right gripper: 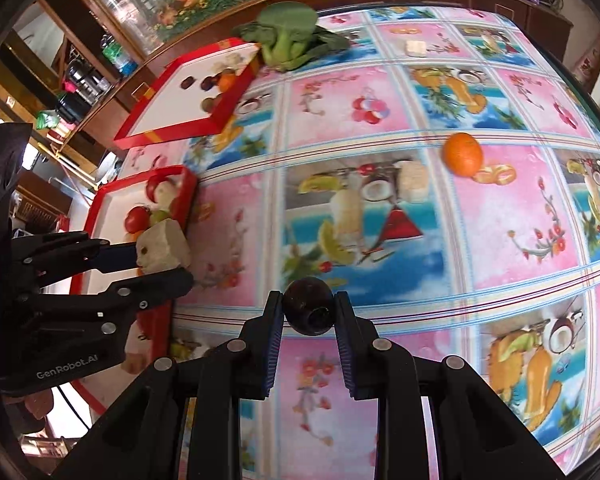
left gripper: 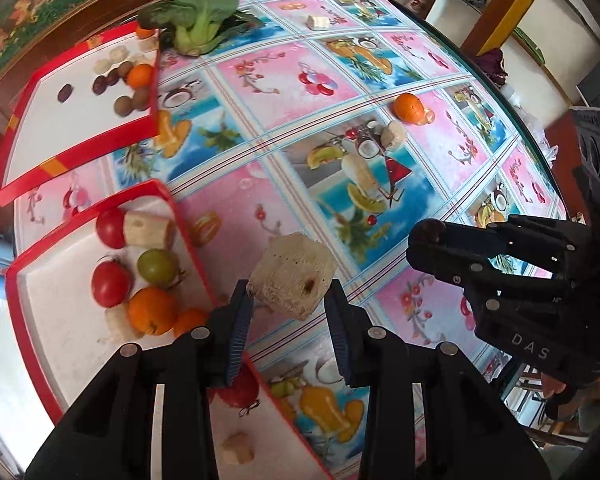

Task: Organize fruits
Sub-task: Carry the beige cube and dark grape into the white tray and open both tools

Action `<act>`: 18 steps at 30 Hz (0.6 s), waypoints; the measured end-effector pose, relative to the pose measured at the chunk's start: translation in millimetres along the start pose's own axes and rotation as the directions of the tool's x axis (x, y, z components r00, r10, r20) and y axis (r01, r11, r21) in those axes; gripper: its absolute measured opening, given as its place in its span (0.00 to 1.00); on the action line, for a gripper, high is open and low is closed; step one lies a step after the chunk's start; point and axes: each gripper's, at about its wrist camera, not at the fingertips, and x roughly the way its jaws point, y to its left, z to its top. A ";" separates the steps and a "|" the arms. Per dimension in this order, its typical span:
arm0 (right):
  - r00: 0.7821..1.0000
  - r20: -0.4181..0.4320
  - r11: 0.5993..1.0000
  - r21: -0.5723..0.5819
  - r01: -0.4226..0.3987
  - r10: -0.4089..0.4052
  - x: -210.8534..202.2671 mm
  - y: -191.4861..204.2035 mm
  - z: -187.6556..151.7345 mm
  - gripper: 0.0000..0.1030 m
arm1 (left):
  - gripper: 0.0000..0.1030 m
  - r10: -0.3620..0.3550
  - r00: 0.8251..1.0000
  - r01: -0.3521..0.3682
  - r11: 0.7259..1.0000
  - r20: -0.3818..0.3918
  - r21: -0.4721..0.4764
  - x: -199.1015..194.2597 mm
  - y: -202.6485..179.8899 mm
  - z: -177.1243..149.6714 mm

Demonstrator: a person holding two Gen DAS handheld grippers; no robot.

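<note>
My left gripper [left gripper: 290, 294] is shut on a pale beige chunk [left gripper: 292, 274] and holds it above the table beside the near red tray [left gripper: 190, 224]; the chunk also shows in the right wrist view [right gripper: 164, 246]. My right gripper [right gripper: 308, 310] is shut on a dark purple round fruit [right gripper: 308, 311] above the table; it shows in the left wrist view [left gripper: 428, 236]. The near tray holds tomatoes [left gripper: 110, 284], a green tomato [left gripper: 156, 266], oranges [left gripper: 152, 310] and a pale chunk [left gripper: 148, 230]. The far red tray [left gripper: 100, 144] holds dark and brown fruits and an orange [left gripper: 140, 75].
On the patterned tablecloth lie a loose orange [right gripper: 462, 154], a pale chunk [right gripper: 412, 180], another pale piece [right gripper: 414, 48] at the back and a leafy green vegetable [right gripper: 288, 36] beside the far tray. Wooden furniture stands behind the table.
</note>
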 end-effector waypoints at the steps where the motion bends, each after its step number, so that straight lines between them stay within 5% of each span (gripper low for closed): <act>1: 1.000 0.001 1.000 -0.004 -0.001 0.001 -0.6 4.7 -0.2 0.25 | 0.33 0.000 1.000 0.000 1.000 0.002 -0.005 -1.5 2.6 -2.3; 18: 0.995 -0.056 0.985 -0.144 -0.090 0.083 15.4 106.9 -8.2 0.25 | 0.33 0.041 0.999 -0.035 0.967 0.020 -0.251 -36.6 128.2 -53.2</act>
